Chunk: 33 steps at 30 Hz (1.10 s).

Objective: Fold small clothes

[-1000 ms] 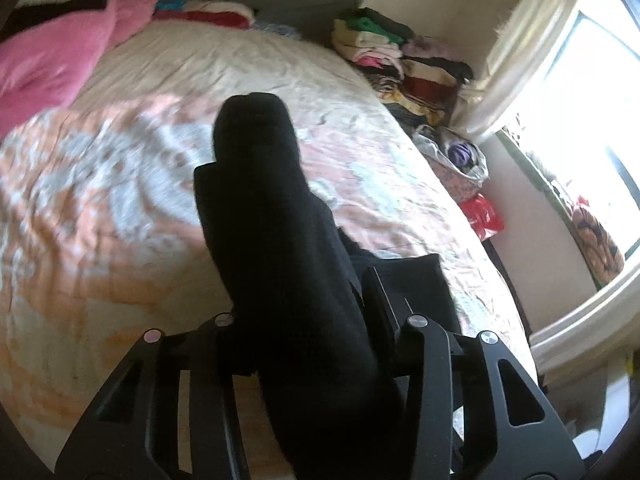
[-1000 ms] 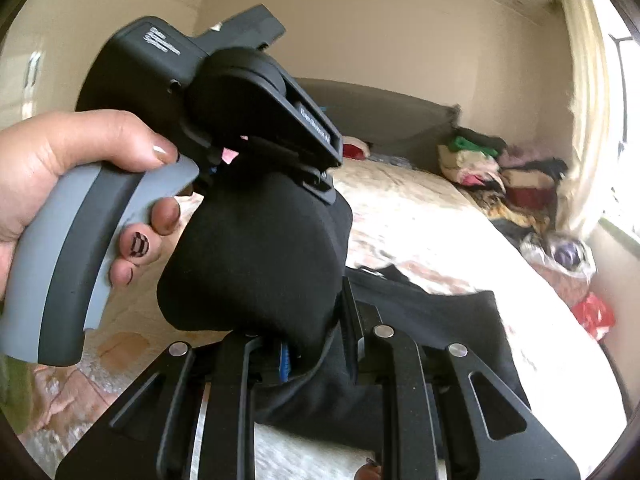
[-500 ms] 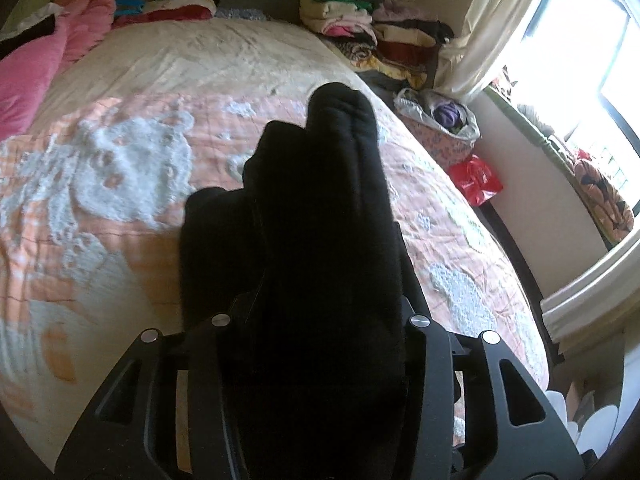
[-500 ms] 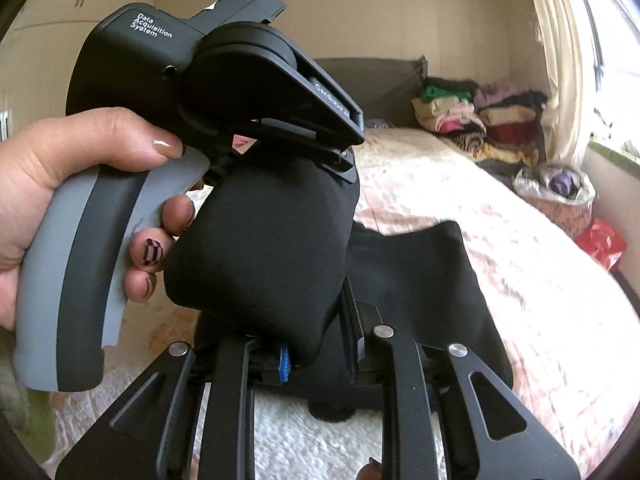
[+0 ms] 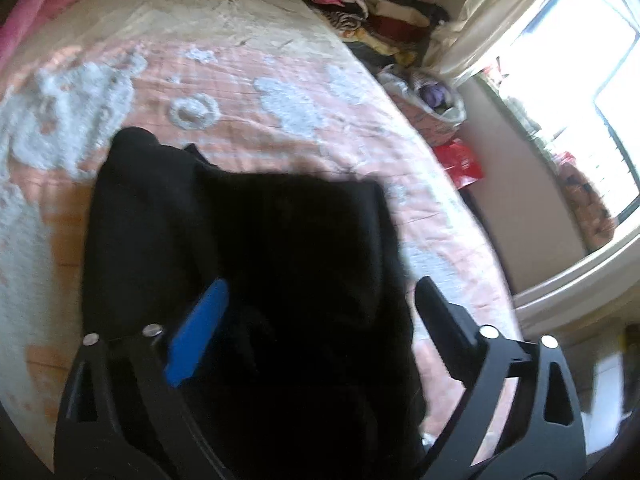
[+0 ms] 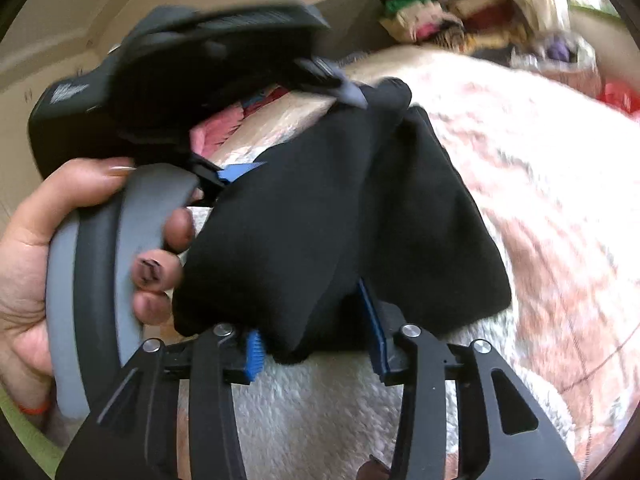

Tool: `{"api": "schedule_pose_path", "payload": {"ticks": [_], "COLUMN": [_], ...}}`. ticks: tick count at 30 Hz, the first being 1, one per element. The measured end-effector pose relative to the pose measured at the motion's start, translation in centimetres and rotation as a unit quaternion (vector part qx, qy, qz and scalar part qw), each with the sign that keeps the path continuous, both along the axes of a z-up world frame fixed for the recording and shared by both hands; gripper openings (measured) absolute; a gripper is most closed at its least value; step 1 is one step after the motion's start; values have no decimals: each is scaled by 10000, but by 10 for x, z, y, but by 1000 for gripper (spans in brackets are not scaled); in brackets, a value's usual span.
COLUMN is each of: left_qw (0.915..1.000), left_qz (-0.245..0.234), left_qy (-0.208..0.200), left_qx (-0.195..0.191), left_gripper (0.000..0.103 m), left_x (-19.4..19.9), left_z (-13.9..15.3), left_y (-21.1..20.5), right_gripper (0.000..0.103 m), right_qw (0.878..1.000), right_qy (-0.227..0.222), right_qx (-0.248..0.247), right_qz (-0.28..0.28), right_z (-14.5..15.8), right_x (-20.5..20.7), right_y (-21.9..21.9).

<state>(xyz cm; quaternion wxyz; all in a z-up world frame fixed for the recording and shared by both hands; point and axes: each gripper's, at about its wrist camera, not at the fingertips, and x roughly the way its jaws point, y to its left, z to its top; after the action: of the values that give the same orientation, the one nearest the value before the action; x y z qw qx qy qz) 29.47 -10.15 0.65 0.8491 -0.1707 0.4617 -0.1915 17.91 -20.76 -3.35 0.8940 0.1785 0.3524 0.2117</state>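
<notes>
Both grippers have just been opening: left gripper (image 5: 320, 304) jaws wide, right gripper (image 6: 316, 332) jaws narrower, black garment (image 5: 280, 260) loose between them, lowered onto the bed (image 5: 280, 64). Clothes pile (image 5: 372, 12) at its far corner.

I count one black garment (image 5: 280, 240) at center, one stack of folded clothes (image 5: 360, 12) at one o'clock, and two grippers, left (image 5: 320, 300) and right (image 6: 316, 320).

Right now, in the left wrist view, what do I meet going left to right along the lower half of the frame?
Bedspread → blue pad of the left hand-held gripper → black garment → the gripper's bare right finger → wall below the window.
</notes>
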Motion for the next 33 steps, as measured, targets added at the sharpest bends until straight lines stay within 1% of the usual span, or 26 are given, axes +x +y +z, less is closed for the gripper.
{"api": "schedule_pose_path", "payload": {"ticks": [2, 3, 4, 5, 7, 9, 11, 13, 15, 16, 17, 18, 19, 20, 22, 23, 24, 26, 28, 29, 30, 31, 33], "left_qw": [9996, 9995, 9995, 9995, 9990, 9982, 9973, 9959, 9946, 9942, 9935, 9930, 9921, 9914, 9910, 9917, 9925, 9917, 9909, 9907, 9905, 9901, 9904], "left_qz": [20, 44, 105, 167, 298, 422, 502, 563, 596, 590, 582, 571, 530, 503, 433, 383, 317, 286, 253, 238, 225, 208, 171], "left_qy": [5, -30, -116, -191, -326, -412, -469, -530, -578, -588, -600, -597, -575, -559, -529, -524, -518, -574, -623, -619, -625, -638, -637], "left_qx": [-284, -308, -260, -184, -58, 77, 261, 479, 629, 687, 767, 848, 979, 1069, 1150, 1113, 1062, 1117, 1168, 1191, 1204, 1229, 1216], "left_gripper": [89, 89, 89, 89, 89, 89, 89, 89, 89, 89, 89, 89, 89, 89, 89, 89, 89, 89, 89, 89, 89, 89, 89], "left_x": [-2, -3, -6, -9, -16, -24, -33, -43, -50, -51, -53, -55, -56, -56, -56, -58, -60, -65, -67, -69, -69, -71, -73], "left_z": [6, 9, 13, 16, 20, 20, 17, 13, 9, 7, 5, 3, -1, -3, -8, -9, -10, -11, -12, -13, -13, -15, -17], "left_y": [6, 8, 13, 18, 32, 44, 54, 60, 62, 62, 61, 63, 61, 60, 57, 57, 54, 49, 46, 44, 43, 42, 40], "right_gripper": [44, 46, 55, 70, 83, 84, 84, 84, 81, 76, 63, 54, 32, 15, 12, 11, 11, 10, 10, 10, 10, 10, 11], "right_qw": [9995, 9993, 9988, 9974, 9946, 9901, 9865, 9855, 9853, 9855, 9864, 9881, 9908, 9928, 9956, 9968, 9969, 9944, 9921, 9899, 9886, 9877, 9884], "right_qy": [135, 168, 193, 231, 292, 465, 675, 810, 934, 1052, 1117, 1116, 1090, 1023, 814, 514, 316, -173, -199, -119, -37, 94, 244], "right_qx": [262, 315, 396, 568, 857, 1197, 1397, 1420, 1371, 1271, 1137, 993, 705, 463, 25, -225, -359, -714, -982, -1204, -1306, -1395, -1368], "right_qz": [93, 149, 230, 374, 497, 561, 530, 454, 418, 392, 396, 366, 369, 421, 472, 576, 623, 763, 753, 740, 743, 702, 607], "right_z": [-3, -2, -1, 2, 8, 12, 15, 17, 19, 20, 21, 22, 25, 29, 37, 51, 57, 73, 67, 59, 52, 41, 26], "right_x": [0, 0, 0, 1, 4, 16, 34, 59, 79, 90, 100, 106, 113, 117, 118, 115, 113, 107, 113, 121, 127, 129, 132], "right_y": [-8, -9, -11, -14, -21, -30, -38, -50, -50, -48, -45, -43, -37, -31, -18, -11, -9, -6, -6, -4, -4, -6, -11]}}
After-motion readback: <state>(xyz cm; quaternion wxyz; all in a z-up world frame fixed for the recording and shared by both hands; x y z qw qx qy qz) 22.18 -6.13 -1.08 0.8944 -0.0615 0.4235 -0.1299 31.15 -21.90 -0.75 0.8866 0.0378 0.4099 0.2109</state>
